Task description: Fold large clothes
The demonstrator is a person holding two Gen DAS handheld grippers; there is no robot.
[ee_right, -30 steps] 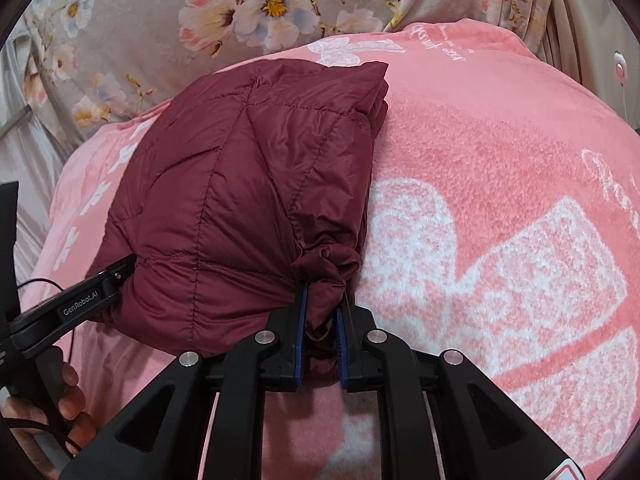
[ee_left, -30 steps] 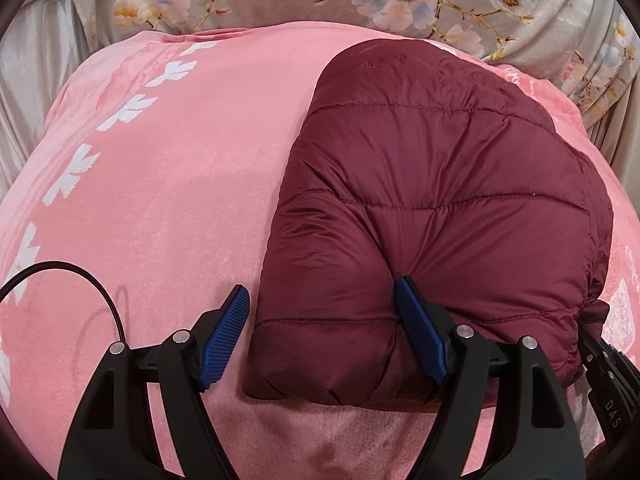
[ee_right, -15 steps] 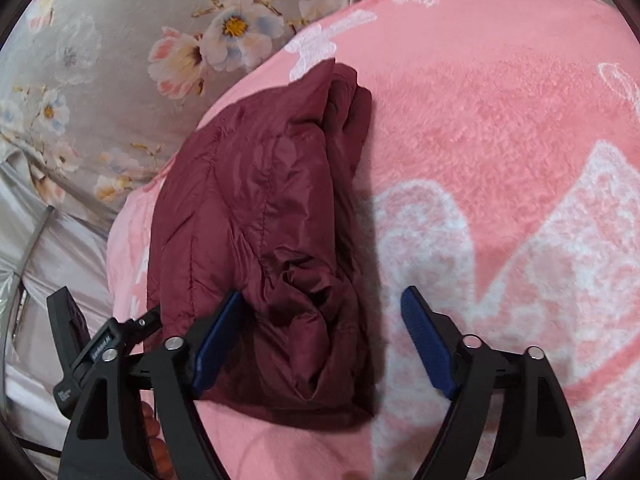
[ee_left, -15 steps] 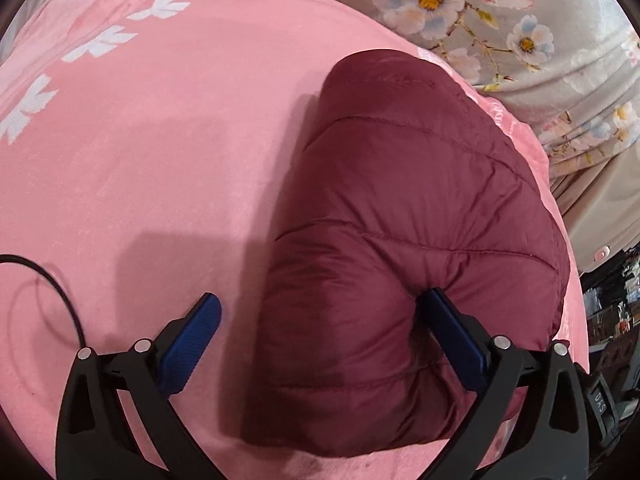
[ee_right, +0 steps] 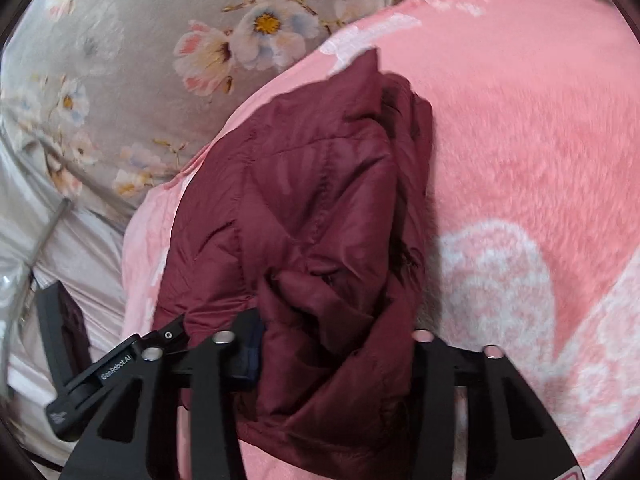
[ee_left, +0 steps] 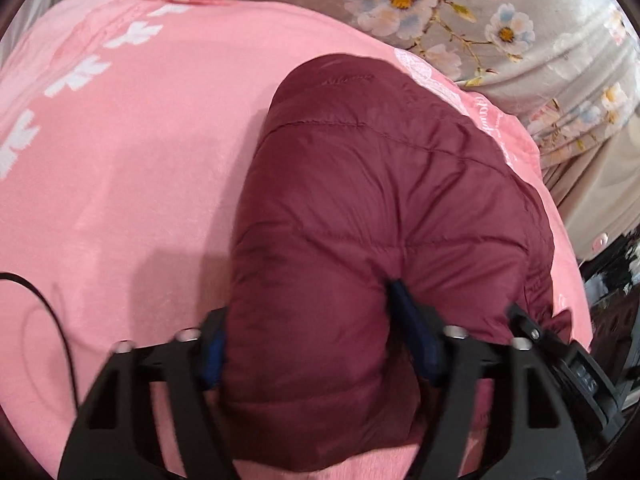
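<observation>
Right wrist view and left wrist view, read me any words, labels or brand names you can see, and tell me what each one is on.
"GenRobot.AI": white print on the black body of the other hand-held gripper, low left in the right wrist view.
Pale script on the pink blanket, beside the jacket: too blurred to read.
Small stitched mark near the jacket's top edge: too small to read.
White marking on the black device at the right edge of the left wrist view: blurred, unreadable.

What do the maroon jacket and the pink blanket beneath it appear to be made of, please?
Maroon jacket: seemingly thin synthetic shell, perhaps nylon, over puffy filling; it has a slight sheen, stitched quilt lines and fine crinkles. Pink blanket: looks like plush fleece; its surface is fuzzy and matte with a soft nap and white woven-in or printed patterns.
</observation>
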